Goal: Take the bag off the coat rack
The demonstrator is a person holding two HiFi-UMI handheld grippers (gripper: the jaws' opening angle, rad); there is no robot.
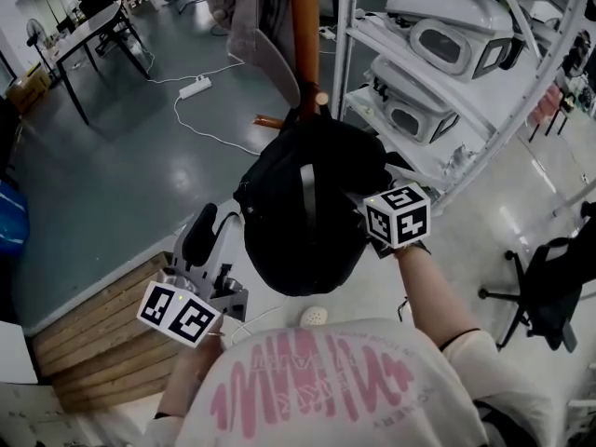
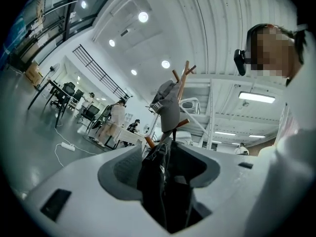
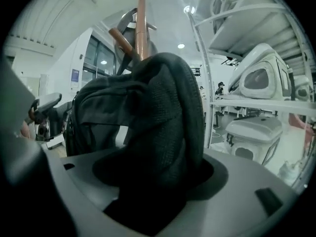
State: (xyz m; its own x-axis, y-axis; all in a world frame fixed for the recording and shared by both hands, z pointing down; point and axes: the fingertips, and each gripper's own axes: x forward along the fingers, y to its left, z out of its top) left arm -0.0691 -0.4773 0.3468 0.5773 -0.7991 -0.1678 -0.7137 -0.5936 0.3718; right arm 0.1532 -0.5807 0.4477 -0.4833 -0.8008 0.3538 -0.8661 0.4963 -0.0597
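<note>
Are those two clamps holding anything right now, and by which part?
Both hold the black bag: the right hand-held gripper is shut on its padded strap, and the left hand-held gripper is shut on its side edge.

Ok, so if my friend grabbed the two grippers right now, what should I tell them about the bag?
Left gripper: shut on a fold of the black bag.
Right gripper: shut on the bag's thick padded side.
Where: the bag hangs between both grippers, close against the wooden coat rack by a low peg. A grey garment hangs higher up.
Done: both grips are on.
Left: I can't tell if the bag is free of the peg, so probably lift it and draw it away from the rack.
</note>
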